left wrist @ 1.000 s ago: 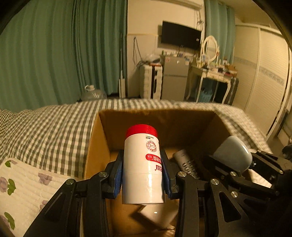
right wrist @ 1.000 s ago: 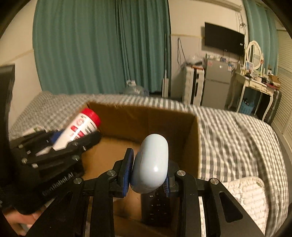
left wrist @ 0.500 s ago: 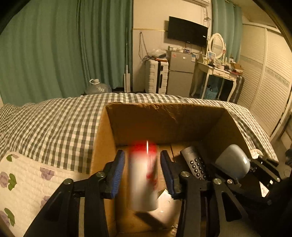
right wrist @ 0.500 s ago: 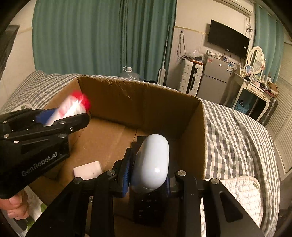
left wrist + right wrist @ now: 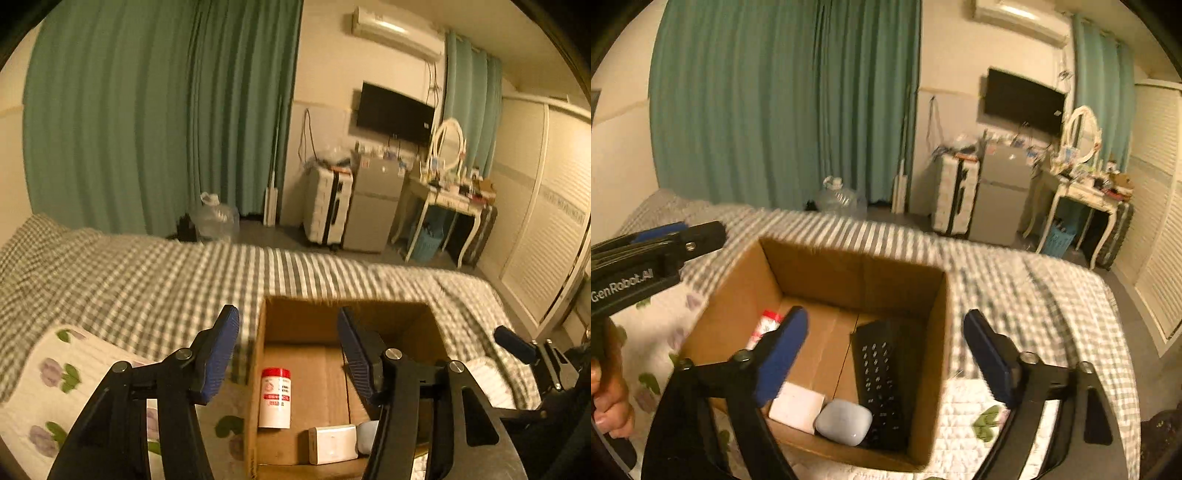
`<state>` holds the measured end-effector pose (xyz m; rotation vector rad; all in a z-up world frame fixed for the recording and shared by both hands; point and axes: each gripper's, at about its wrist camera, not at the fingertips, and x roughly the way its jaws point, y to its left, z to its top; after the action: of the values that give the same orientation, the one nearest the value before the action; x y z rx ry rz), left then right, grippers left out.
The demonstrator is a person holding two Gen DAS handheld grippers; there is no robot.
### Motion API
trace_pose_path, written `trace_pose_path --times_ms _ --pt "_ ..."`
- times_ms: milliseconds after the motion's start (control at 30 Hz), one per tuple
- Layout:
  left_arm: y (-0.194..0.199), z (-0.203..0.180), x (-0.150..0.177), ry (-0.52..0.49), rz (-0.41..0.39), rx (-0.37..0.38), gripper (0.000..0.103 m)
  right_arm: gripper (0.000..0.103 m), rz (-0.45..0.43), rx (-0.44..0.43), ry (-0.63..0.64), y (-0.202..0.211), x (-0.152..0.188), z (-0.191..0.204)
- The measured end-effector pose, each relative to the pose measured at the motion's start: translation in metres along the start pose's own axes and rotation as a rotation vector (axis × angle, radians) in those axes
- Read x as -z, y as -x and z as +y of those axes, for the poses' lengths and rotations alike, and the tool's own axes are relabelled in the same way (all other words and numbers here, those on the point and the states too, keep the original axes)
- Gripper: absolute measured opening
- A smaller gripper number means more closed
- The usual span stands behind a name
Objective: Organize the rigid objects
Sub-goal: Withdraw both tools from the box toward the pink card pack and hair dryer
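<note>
- Left claw (image 5: 288, 354) and right claw (image 5: 886, 354): jaws opening, nothing between them, both above the cardboard box (image 5: 938, 332) on the bed (image 5: 1034, 288).
- Inside the box: red-capped bottle (image 5: 275, 397) along the 9 o'clock wall, remote (image 5: 881, 376) by the 3 o'clock wall, blue case (image 5: 844, 421) and white block (image 5: 796, 404) at the 6 o'clock edge; the middle floor is bare.

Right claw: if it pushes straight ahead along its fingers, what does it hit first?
Probably the black remote lying in the cardboard box. The right claw, jaws opening and empty, points down into the box with the remote between its fingers; depth is unclear, so the box floor could come first.
</note>
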<state>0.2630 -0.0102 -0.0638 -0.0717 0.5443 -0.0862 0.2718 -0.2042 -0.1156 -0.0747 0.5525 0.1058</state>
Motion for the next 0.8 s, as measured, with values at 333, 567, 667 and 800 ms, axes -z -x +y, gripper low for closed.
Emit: trace_pose_path --times_ms 333,567,667,800 --pt "0.092 0.004 -0.030 0.063 -0.157 0.084 0.061 0.103 -0.184 0.064 -0.041 0.098 -0.042 0.003" --pt "0.158 -0.003 -0.041 0.003 -0.253 0.042 0.064 0.103 -0.275 0.081 -0.024 0.172 -0.057 0.008" --pt "0.184 -0.003 -0.042 0.001 -0.279 0.049 0.064 0.103 -0.303 0.089 -0.016 0.199 -0.060 0.008" --pt "0.210 -0.002 -0.044 -0.007 -0.301 0.053 0.064 0.103 -0.331 0.098 0.002 0.240 -0.057 0.009"
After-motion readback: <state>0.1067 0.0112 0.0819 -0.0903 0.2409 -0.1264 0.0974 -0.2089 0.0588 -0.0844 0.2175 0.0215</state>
